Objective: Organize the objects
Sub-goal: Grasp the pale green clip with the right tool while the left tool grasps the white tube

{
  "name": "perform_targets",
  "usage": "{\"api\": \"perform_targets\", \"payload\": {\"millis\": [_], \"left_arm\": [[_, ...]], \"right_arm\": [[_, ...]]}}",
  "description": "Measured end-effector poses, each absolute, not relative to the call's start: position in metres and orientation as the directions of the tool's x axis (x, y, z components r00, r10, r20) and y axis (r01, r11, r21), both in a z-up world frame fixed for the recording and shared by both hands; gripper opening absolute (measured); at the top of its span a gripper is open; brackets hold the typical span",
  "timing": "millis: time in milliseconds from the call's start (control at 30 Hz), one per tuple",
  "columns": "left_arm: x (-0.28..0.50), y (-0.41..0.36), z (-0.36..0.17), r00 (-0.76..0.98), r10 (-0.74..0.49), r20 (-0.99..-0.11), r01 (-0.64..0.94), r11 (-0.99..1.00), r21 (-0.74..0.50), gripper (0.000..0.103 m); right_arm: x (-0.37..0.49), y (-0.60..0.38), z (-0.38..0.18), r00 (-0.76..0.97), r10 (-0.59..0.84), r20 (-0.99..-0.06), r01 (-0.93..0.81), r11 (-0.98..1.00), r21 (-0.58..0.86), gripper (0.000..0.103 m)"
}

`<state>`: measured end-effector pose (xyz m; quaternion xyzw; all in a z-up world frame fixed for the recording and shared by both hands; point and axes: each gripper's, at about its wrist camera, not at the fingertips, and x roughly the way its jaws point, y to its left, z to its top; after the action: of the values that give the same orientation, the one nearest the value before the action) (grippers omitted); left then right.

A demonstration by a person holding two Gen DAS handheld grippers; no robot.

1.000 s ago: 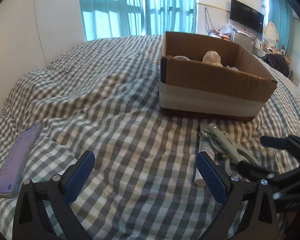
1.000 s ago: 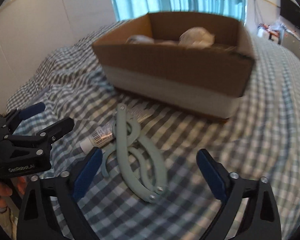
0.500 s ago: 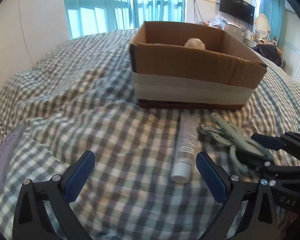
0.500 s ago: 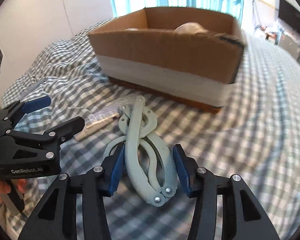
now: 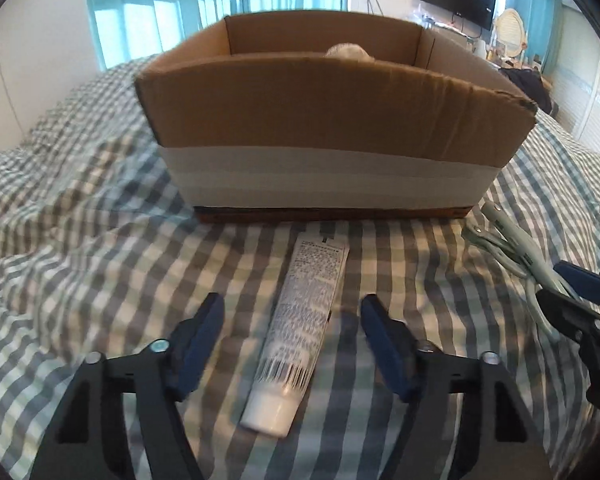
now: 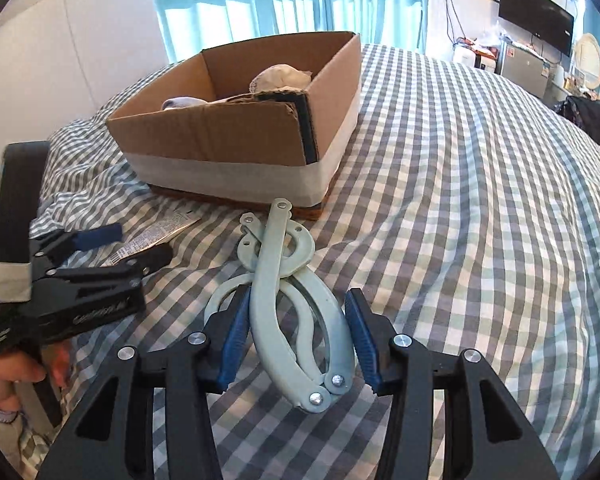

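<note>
A white tube point(image 5: 300, 320) lies on the checked bedspread, cap toward me, between the fingers of my left gripper point(image 5: 292, 340). The jaws stand partly closed around it without touching. A pale green folding tool point(image 6: 292, 300) lies in front of the cardboard box point(image 6: 236, 136). My right gripper point(image 6: 296, 340) has its blue pads close on both sides of the tool's handles; contact is not clear. The tool also shows in the left wrist view point(image 5: 512, 248), and the tube in the right wrist view point(image 6: 156, 236). The box point(image 5: 332, 128) holds a pale rounded object point(image 6: 280, 76).
The checked bedspread point(image 6: 460, 220) covers the whole bed, with folds at the left. A white headboard wall and teal-curtained windows lie beyond the box. A TV, fridge and clutter stand at the far right.
My left gripper moved right and forward over the tube and narrowed its jaws around it. My right gripper narrowed around the green tool, then shifted its view rightward.
</note>
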<state>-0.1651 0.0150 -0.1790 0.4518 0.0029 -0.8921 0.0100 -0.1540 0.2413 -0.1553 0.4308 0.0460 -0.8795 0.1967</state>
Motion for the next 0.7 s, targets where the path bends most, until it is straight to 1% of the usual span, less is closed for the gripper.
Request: {"api": "perform_targets", "payload": {"millis": [133, 167, 233, 267, 300, 400, 467, 700], "left_arm": [[-0.166, 0.018, -0.188, -0.585, -0.016, -0.811, 0.006, -1.000, 0.015, 0.067], [-0.165, 0.017, -0.188, -0.587, -0.011, -0.809, 0.004, -1.000, 0.010, 0.065], [-0.164, 0.017, -0.186, -0.588, -0.002, -0.809, -0.002, -1.000, 0.005, 0.054], [-0.163, 0.018, -0.185, -0.591, 0.000, -0.807, -0.011, -1.000, 0.008, 0.044], [-0.162, 0.018, -0.184, -0.592, 0.003, -0.806, -0.021, -1.000, 0.012, 0.035], [-0.157, 0.022, -0.183, -0.594, -0.006, -0.804, -0.043, -0.998, 0.039, 0.029], [-0.153, 0.021, -0.181, -0.592, -0.007, -0.806, -0.037, -0.999, 0.035, 0.027], [-0.133, 0.019, -0.167, -0.598, 0.003, -0.802, -0.019, -1.000, 0.010, 0.027]], "right_arm": [[-0.155, 0.238, -0.160, -0.540, -0.302, -0.786, 0.386, -0.918, 0.088, 0.047], [-0.155, 0.237, -0.161, -0.538, -0.302, -0.787, 0.387, -0.918, 0.087, 0.047], [-0.155, 0.234, -0.163, -0.534, -0.303, -0.789, 0.391, -0.916, 0.086, 0.047], [-0.155, 0.233, -0.163, -0.534, -0.302, -0.790, 0.392, -0.916, 0.085, 0.047], [-0.155, 0.232, -0.164, -0.532, -0.303, -0.791, 0.394, -0.915, 0.086, 0.047], [-0.152, 0.230, -0.165, -0.533, -0.297, -0.792, 0.394, -0.916, 0.078, 0.047], [-0.150, 0.229, -0.164, -0.537, -0.292, -0.792, 0.393, -0.917, 0.071, 0.047], [-0.133, 0.242, -0.153, -0.562, -0.290, -0.775, 0.353, -0.931, 0.092, 0.047]]}}
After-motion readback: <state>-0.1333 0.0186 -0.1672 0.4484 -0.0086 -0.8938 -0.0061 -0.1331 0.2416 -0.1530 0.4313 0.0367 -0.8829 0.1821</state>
